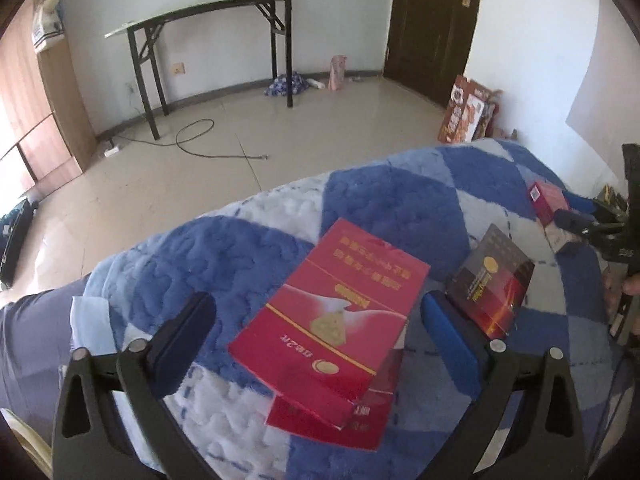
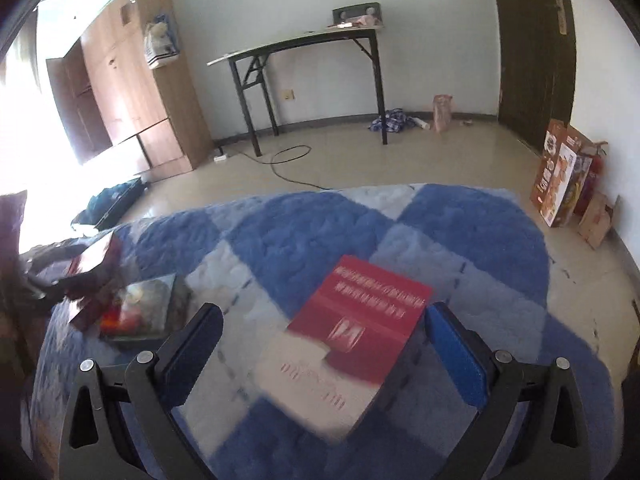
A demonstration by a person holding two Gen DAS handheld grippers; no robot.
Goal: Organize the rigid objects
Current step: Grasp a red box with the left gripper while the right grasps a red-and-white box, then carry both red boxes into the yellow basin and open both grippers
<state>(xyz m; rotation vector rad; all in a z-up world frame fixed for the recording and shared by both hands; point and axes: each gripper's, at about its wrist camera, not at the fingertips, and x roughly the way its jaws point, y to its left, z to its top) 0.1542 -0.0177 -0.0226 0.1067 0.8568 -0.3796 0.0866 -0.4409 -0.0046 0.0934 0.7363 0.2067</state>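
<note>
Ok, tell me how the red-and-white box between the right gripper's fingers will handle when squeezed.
The red-and-white box looks like thin card: probably light, and may dent. Its flat faces should not roll. On the soft blue blanket it may tilt when pushed.

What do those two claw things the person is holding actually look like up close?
Both look alike. The left gripper and right gripper each have a black plastic frame of forked, curved struts joined by round silver pins. Each carries two flat, rounded fingers faced with blue pads; the shaded ones look nearly black. No cables, labels or sleeves show in either view.
</note>
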